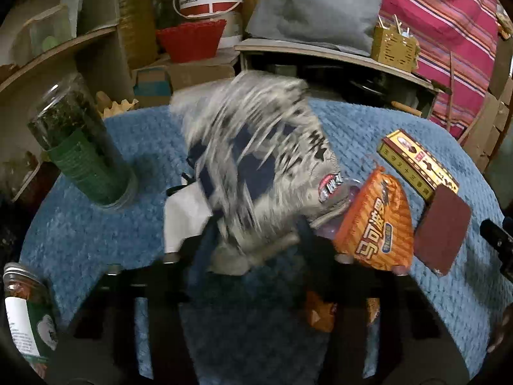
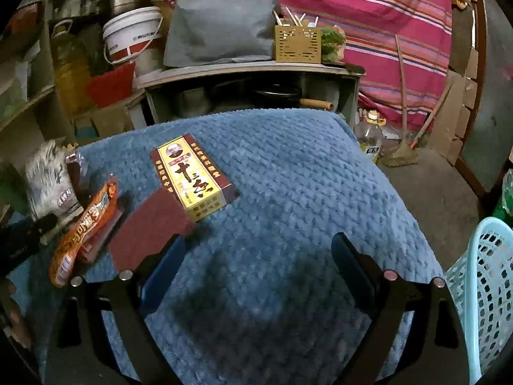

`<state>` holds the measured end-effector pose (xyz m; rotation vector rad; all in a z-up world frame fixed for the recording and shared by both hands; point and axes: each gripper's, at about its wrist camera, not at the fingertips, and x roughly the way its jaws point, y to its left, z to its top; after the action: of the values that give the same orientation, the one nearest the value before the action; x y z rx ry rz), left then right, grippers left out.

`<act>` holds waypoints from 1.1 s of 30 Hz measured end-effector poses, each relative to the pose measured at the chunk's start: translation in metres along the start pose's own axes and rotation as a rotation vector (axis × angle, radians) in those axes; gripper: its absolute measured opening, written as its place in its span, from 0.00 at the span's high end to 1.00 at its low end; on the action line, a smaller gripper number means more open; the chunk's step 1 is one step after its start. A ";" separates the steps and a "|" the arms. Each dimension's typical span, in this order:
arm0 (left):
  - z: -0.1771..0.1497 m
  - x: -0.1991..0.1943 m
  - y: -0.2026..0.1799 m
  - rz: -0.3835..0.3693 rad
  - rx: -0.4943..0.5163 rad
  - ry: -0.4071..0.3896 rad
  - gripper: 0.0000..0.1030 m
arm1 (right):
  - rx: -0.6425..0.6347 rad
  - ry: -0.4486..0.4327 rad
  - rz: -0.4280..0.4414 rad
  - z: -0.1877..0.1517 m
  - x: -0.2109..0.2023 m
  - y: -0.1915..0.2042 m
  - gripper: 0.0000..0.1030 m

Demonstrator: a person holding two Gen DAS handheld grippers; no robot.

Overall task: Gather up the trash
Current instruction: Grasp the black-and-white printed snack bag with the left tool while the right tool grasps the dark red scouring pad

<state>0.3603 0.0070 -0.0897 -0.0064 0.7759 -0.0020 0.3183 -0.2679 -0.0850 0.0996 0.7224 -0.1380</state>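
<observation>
mid-collection, judged from the layout: left gripper (image 1: 253, 256) clenched on a grey-white wrapper (image 1: 256, 154), lifted off the blue cloth (image 2: 288, 173) and blurred in the left wrist view, over the cloth's middle. right gripper (image 2: 256, 256) released, jaws wide apart, nothing between them, poised over the near edge of the cloth. next move, as a judgement: carrying the wrapper across to the basket (image 2: 481, 282) just off the cloth's right edge and letting go over its rim; thin, floppy film, likely to flutter or catch on the jaws.

left on the cloth: orange packet (image 1: 378, 221) just beside the wrapper, toward the left edge in the right wrist view; red flat piece (image 2: 150, 227) touching a yellow box (image 2: 195, 179) near the middle.

containers: basket, pale blue and perforated, contents not visible. tall jar (image 1: 80, 147) near the cloth's far left corner, holding dark dried leaves. second jar (image 1: 25, 314) at the near left edge, metal lid on, contents unclear. white bucket (image 2: 131, 35) and yellow holder (image 2: 297, 43) with sticks, on shelves behind.
</observation>
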 end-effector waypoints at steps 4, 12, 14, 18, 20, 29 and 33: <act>0.002 -0.009 0.011 -0.029 -0.029 -0.022 0.96 | -0.026 -0.007 -0.007 0.000 -0.003 0.005 0.12; 0.004 -0.036 0.029 -0.017 -0.052 -0.081 1.00 | -0.052 0.002 0.019 0.002 -0.010 0.022 0.12; 0.005 -0.042 0.033 -0.006 -0.056 -0.089 1.00 | -0.059 -0.002 0.027 0.003 -0.013 0.027 0.12; 0.005 -0.062 0.045 0.014 -0.071 -0.116 1.00 | -0.071 0.005 0.038 0.004 -0.014 0.039 0.12; 0.005 -0.067 0.049 0.022 -0.067 -0.119 1.00 | -0.057 0.018 0.051 0.004 -0.010 0.045 0.12; -0.001 -0.066 0.064 0.028 -0.085 -0.096 1.00 | -0.065 0.063 0.021 0.006 0.014 0.089 0.12; -0.002 -0.056 0.065 0.027 -0.086 -0.071 1.00 | -0.084 0.086 -0.049 0.004 0.026 0.099 0.12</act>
<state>0.3190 0.0722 -0.0527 -0.0772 0.7048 0.0565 0.3557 -0.1733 -0.0948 0.0077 0.8155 -0.1511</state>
